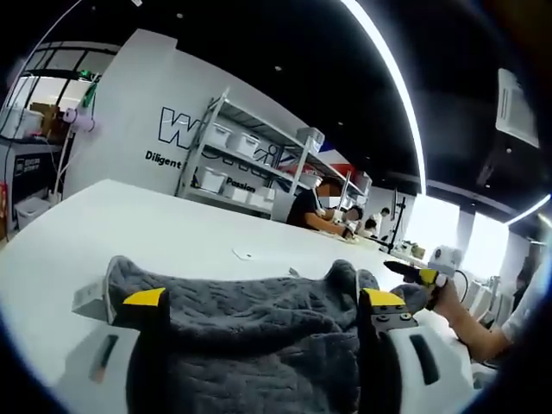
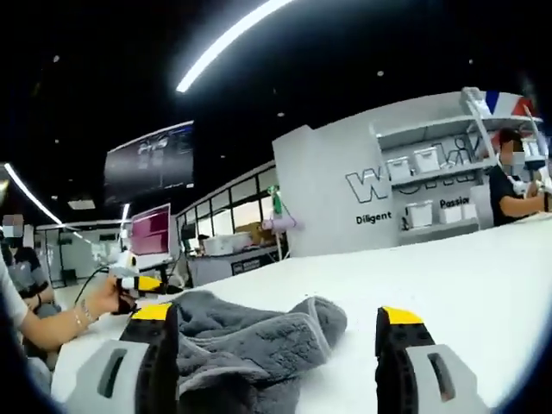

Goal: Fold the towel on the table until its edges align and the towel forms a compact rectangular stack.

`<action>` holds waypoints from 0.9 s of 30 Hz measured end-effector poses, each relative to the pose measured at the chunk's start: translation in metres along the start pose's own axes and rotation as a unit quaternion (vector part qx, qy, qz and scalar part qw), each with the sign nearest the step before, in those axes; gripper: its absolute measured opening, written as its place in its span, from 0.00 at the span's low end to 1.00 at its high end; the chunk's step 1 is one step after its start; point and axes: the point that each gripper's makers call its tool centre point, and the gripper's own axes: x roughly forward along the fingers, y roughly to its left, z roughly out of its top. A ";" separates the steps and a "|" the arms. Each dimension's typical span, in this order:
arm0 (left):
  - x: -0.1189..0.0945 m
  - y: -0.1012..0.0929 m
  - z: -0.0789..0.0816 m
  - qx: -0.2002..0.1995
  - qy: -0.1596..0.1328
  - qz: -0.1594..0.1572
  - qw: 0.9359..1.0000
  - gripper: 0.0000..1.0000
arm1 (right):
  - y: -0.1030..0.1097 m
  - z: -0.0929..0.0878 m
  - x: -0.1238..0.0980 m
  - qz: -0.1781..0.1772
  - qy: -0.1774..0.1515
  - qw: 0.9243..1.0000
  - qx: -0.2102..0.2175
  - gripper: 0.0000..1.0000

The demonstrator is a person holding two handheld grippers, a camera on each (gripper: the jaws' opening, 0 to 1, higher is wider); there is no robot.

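A grey knitted towel [image 1: 259, 328] lies crumpled on the white table [image 1: 112, 224]. It bunches up between the jaws of my left gripper [image 1: 264, 302], which stand wide apart and open around it. A white label [image 1: 90, 298] sticks out at the towel's left corner. My right gripper [image 1: 418, 274] comes in from the right, held by a hand [image 1: 450, 304]. In the right gripper view the towel [image 2: 250, 336] is heaped by the left jaw of my right gripper [image 2: 278, 315], which is open over bare table [image 2: 483, 276]. My left gripper [image 2: 138, 283] shows at the left, in a hand [image 2: 102, 297].
Metal shelves with white bins [image 1: 250, 147] stand behind the table by a lettered wall. People sit at a far bench [image 1: 310, 207]. A small white scrap [image 1: 242, 254] lies on the table beyond the towel. Screens [image 2: 151, 228] and desks stand at the far left.
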 end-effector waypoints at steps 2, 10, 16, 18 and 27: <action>0.000 0.000 0.000 0.000 -0.001 0.000 1.000 0.95 | -0.009 -0.001 0.000 -0.015 -0.008 1.000 0.026 0.99; 0.001 0.000 0.002 0.000 -0.001 -0.006 1.000 0.95 | -0.036 -0.020 0.002 -0.047 0.007 0.997 0.066 0.79; 0.002 -0.005 0.006 0.010 -0.005 -0.016 1.000 0.96 | -0.034 -0.032 0.013 -0.031 0.025 0.997 0.068 0.53; 0.006 -0.003 0.006 0.010 -0.005 -0.018 1.000 0.97 | -0.034 -0.041 0.022 -0.029 0.045 0.997 0.057 0.52; 0.014 0.006 0.005 0.006 -0.002 -0.018 1.000 0.98 | -0.031 -0.064 0.045 -0.009 0.095 0.995 -0.024 0.21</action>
